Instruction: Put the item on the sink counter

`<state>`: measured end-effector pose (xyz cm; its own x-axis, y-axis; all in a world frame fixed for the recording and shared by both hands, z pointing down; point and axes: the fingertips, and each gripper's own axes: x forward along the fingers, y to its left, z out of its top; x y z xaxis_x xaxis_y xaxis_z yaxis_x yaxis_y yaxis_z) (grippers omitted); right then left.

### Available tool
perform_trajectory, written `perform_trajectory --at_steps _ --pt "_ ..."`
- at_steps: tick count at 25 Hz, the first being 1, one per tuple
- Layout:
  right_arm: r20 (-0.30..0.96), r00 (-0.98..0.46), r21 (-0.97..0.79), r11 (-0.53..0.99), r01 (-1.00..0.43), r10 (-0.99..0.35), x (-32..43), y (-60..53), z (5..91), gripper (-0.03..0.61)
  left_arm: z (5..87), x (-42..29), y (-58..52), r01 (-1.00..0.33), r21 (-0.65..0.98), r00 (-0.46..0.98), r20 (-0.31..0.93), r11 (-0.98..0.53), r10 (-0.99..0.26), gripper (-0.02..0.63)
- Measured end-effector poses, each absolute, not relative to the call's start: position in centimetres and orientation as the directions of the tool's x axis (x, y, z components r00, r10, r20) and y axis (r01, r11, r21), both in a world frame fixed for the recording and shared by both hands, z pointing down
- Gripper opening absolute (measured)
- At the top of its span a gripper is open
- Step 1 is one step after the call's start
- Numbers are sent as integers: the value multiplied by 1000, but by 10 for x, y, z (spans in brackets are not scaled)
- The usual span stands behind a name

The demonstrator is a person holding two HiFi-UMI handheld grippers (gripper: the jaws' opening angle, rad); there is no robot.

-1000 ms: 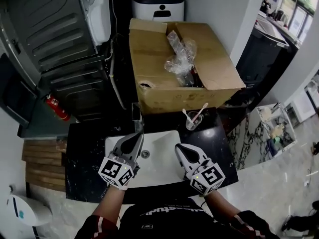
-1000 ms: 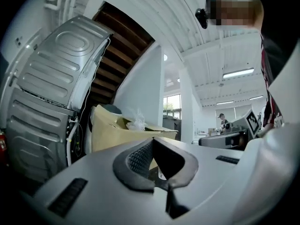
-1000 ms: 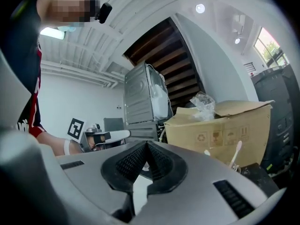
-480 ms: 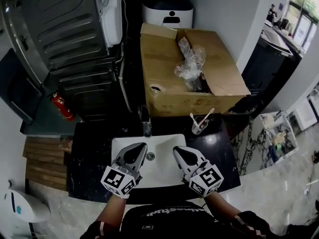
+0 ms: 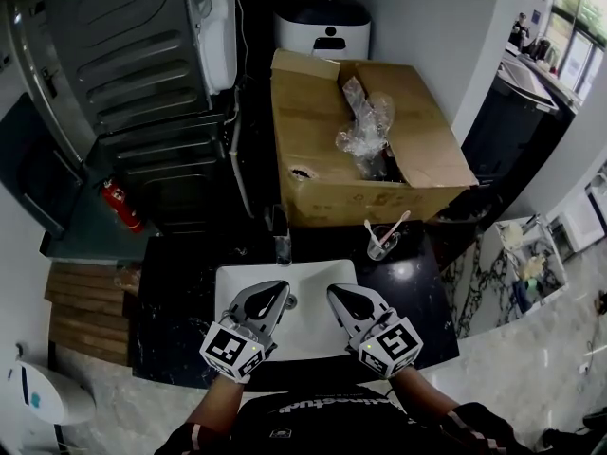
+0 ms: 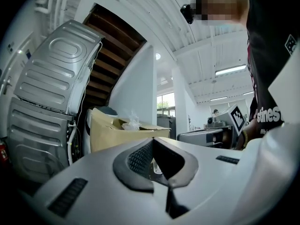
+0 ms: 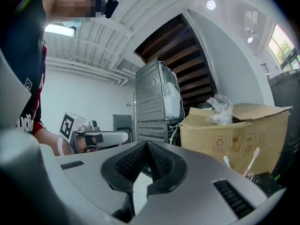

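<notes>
Both grippers hover side by side over the white sink basin (image 5: 308,335), set in a black counter (image 5: 171,311). My left gripper (image 5: 278,294) is shut with nothing in it. My right gripper (image 5: 334,295) is also shut and empty. In the left gripper view the shut jaw tips (image 6: 152,143) point toward the cardboard box (image 6: 110,131). The right gripper view shows its shut tips (image 7: 146,146) with the box (image 7: 234,128) beyond. A clear cup with toothbrushes (image 5: 381,239) stands on the counter at the back right, clear of both grippers.
An open cardboard box (image 5: 322,173) holding a crumpled plastic bag (image 5: 365,121) stands behind the sink. The faucet (image 5: 282,233) rises at the basin's back edge. A grey machine (image 5: 123,55) and a red fire extinguisher (image 5: 119,207) are at the left. A white appliance (image 5: 322,27) sits behind the box.
The head view has shifted a little, so the sink and box sit lower and further right. Both grippers stay shut over the basin, side by side.
</notes>
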<state>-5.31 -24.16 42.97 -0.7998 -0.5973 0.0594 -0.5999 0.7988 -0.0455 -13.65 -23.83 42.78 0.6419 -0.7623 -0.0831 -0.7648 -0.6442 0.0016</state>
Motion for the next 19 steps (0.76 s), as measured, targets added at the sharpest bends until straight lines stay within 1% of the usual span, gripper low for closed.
perform_trajectory --at_steps 19 --pt "58 -791 -44 790 -612 -610 -51 -242 430 37 429 -139 -239 -760 34 644 -87 -649 -760 15"
